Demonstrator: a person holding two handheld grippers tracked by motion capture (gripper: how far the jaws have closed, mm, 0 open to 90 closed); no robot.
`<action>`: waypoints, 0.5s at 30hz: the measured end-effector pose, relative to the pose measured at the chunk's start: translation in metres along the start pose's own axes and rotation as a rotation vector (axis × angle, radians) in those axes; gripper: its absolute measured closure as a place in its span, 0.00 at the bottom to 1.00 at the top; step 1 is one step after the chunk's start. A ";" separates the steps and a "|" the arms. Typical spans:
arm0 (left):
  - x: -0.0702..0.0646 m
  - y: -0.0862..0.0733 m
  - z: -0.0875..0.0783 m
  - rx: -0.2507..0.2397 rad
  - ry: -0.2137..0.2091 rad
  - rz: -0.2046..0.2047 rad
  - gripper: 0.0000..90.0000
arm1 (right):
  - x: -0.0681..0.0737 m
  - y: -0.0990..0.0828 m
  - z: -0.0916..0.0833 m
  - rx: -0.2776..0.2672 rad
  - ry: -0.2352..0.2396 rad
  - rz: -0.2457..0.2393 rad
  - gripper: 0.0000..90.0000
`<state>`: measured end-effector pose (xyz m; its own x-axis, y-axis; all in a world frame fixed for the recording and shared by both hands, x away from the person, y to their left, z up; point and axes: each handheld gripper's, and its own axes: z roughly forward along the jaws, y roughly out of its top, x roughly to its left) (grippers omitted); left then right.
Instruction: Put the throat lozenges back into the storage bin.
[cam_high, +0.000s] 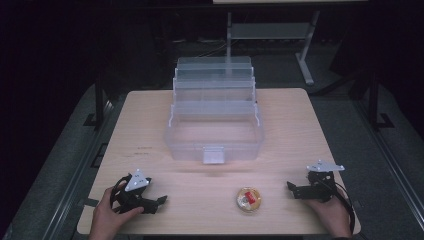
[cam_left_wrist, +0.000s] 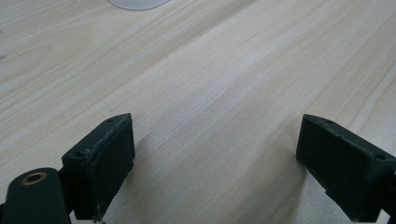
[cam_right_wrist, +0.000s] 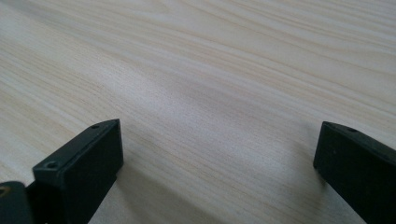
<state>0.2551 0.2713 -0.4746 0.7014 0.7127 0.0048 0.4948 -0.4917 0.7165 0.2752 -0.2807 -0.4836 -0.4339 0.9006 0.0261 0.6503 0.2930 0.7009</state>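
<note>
Amber and round, a small dish (cam_high: 248, 200) sits on the near part of the table (cam_high: 300, 125), between the two grippers and nearer the right one, touching neither. Something red and something pale lie inside it; from the high view it is too small to say what they are, perhaps small bits of plastic.

To its right, the right gripper (cam_high: 291, 188) rests low over the wood in the person's right hand (cam_high: 332, 212), its black tips turned toward the dish. Its own view shows two blocky, matte black jaws standing wide apart with bare grained wood between them, so it is released and grasps nothing. A grey three-cornered plate tops it.

On the other side, well apart from the dish, the left gripper (cam_high: 159, 201) lies in the left hand (cam_high: 107, 217), pointing toward the middle of the table. Its jaws are likewise spread, flat dark pads facing each other across bare tabletop, holding nothing.

Beyond the dish, toward the far edge, stands a clear plastic box (cam_high: 215, 135), rectangular, with stepped trays folded back behind its open bottom tub and a small latch at the front. A curved pale edge at the top of the left gripper view may be part of it.

The table is light wood with fine straight grain and rounded corners.
</note>
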 end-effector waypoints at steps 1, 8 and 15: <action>0.000 0.000 0.000 0.000 0.000 0.000 0.12 | 0.000 0.000 0.000 0.000 0.000 0.000 0.01; 0.000 0.001 0.001 0.000 0.004 -0.002 0.12 | -0.001 0.000 0.000 0.000 0.010 -0.011 0.01; 0.000 0.001 0.001 0.000 0.004 -0.001 0.12 | 0.001 0.001 -0.001 0.020 0.015 -0.012 0.01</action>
<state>0.2564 0.2705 -0.4746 0.6985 0.7156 0.0067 0.4960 -0.4908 0.7163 0.2745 -0.2797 -0.4819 -0.4508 0.8922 0.0282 0.6572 0.3103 0.6869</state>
